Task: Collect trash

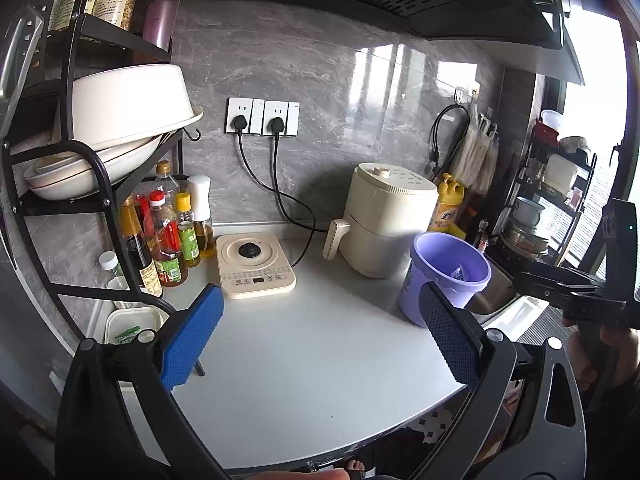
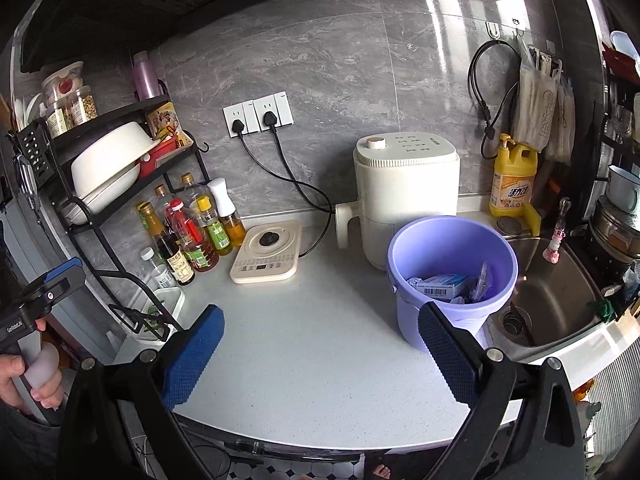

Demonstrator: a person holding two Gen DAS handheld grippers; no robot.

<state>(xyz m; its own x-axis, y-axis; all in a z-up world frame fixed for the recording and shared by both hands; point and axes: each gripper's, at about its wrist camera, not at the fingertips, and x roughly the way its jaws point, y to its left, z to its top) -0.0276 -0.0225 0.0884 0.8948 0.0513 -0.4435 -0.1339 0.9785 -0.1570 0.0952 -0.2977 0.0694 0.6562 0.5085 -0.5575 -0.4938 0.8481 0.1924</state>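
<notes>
**Both grippers empty, trash sits in the bucket: check the counter before you call it done**

Your left gripper [image 1: 320,330] and your right gripper [image 2: 320,344] both hang over the near edge of the pale speckled countertop [image 2: 320,340] with their blue-padded fingers spread wide and nothing between them. Neither is touching anything.

The trash itself lies at the bottom of the round lilac plastic bucket [image 2: 452,240]: a small blue-and-white carton with a barcode [image 2: 438,286] plus some crumpled clear wrappers beside it. The bucket stands on the counter in front of the cream air fryer [image 2: 408,196], just beside the steel sink [image 2: 556,300].

The open counter between the grippers shows no loose scraps in either view, so the collecting looks close to finished, judging from how things lie.

To do this step well:

- Sweep both cameras slowly along the counter edges. Look by the flat cream induction hob [image 2: 266,254], around the cluster of sauce and oil bottles [image 2: 188,232] and near the white lidded food box [image 2: 166,306] under the black wire rack [image 2: 100,216], where small bits could hide.
- The sink's far rim holds a green scrap-like thing [image 2: 604,308]; I cannot tell whether it is trash or a cloth, so look closer before grabbing.
- If you find a piece, come down on it from above with the fingers wide, close gently, and release it well inside the bucket rim.
- Keep your right gripper clear of the bucket wall, which looks light and likely to tip.
</notes>
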